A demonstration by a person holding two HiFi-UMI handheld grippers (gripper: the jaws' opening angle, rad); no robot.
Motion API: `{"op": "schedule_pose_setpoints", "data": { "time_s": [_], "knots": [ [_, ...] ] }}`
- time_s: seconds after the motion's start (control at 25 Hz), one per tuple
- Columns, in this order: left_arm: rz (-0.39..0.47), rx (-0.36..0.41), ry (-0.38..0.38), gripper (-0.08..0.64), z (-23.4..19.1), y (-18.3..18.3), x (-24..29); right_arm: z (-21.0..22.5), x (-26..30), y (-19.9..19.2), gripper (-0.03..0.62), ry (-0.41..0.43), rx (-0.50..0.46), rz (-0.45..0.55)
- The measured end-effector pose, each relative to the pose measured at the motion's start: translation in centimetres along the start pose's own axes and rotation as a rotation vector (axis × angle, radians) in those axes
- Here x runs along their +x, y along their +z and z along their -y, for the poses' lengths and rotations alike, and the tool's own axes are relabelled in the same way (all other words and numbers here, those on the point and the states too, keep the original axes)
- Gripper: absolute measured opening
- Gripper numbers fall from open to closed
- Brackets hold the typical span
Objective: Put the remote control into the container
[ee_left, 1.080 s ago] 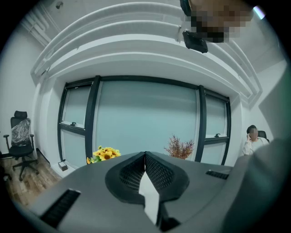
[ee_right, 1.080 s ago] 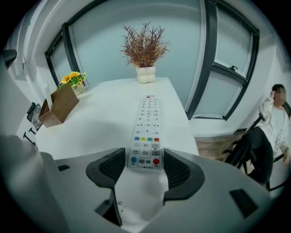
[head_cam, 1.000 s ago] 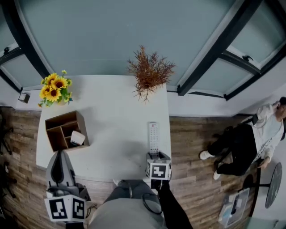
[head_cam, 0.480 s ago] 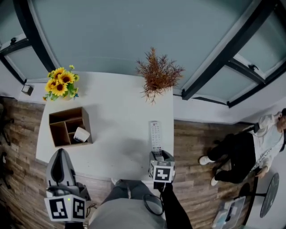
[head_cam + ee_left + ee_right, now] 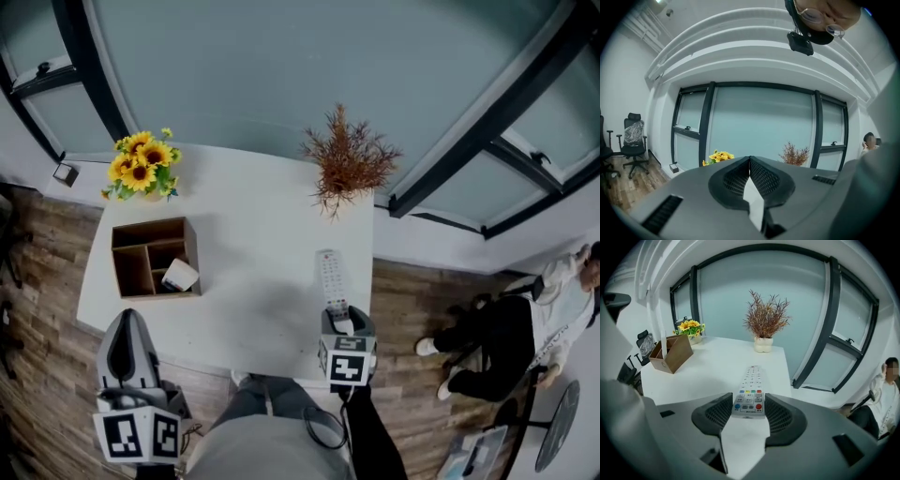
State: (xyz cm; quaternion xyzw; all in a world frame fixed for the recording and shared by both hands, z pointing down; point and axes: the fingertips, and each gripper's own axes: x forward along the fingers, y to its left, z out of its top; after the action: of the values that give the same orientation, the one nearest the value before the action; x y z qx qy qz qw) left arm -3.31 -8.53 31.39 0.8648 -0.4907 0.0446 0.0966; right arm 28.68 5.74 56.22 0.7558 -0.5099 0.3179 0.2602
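Note:
A long white remote control (image 5: 330,277) (image 5: 750,389) lies on the white table (image 5: 253,244) near its right edge, pointing away from me. My right gripper (image 5: 339,321) (image 5: 749,409) has the remote's near end between its jaws. The jaws are drawing in, and the pads meet both long sides of it. The brown wooden container (image 5: 150,228) (image 5: 677,352), with compartments, stands at the table's left. My left gripper (image 5: 127,323) (image 5: 750,161) is shut on nothing and hangs off the table's near-left corner, pointing up at the windows.
A white object (image 5: 180,276) sits in one container compartment. Sunflowers (image 5: 141,164) stand at the back left and a dried plant in a white pot (image 5: 349,164) at the back right. A person (image 5: 525,328) sits on the floor to the right. Office chairs (image 5: 633,140) stand left.
The head view has swung, so the table sits further right and lower. The right gripper's jaws have narrowed around the remote's near end. The left gripper has not moved.

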Motion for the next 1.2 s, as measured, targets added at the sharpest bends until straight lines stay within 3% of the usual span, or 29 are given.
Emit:
{"op": "schedule_pose_setpoints", "data": {
  "time_s": [0.16,0.2,0.24,0.36,0.56,0.6,0.68,0.76,1.2],
  "knots": [
    [0.006,-0.012,0.01,0.009,-0.3,-0.1,-0.3,0.3,-0.8,2.1,0.213,-0.026,-0.016,0.062],
    [0.007,-0.015,0.012,0.009,-0.3,-0.1,-0.4,0.6,-1.1,2.7,0.033,-0.05,-0.034,0.085],
    [0.007,-0.017,0.013,0.009,-0.4,-0.2,-0.4,0.7,-1.3,3.2,-0.002,-0.068,-0.07,0.094],
    [0.007,-0.023,0.018,0.009,-0.6,-0.3,-0.6,0.0,-0.8,3.4,-0.002,-0.055,-0.19,0.053],
    [0.003,-0.024,0.029,0.009,-1.0,-0.4,-0.9,0.6,0.4,2.4,0.0,0.022,-0.1,0.016],
    [0.001,-0.023,0.032,0.009,-1.1,-0.4,-0.9,0.6,1.0,1.9,0.028,0.052,-0.082,-0.005],
    [-0.005,-0.02,0.034,0.009,-1.0,-0.7,-0.8,0.3,2.2,0.8,0.172,0.114,-0.029,-0.064],
    [-0.01,-0.017,0.034,0.009,-0.9,-0.8,-0.7,-0.1,3.5,-0.2,0.22,0.139,0.009,-0.111],
    [-0.018,-0.011,0.068,0.009,-1.3,-1.0,-0.6,-2.0,7.0,-4.0,0.233,0.116,0.089,-0.303]
  ]
}}
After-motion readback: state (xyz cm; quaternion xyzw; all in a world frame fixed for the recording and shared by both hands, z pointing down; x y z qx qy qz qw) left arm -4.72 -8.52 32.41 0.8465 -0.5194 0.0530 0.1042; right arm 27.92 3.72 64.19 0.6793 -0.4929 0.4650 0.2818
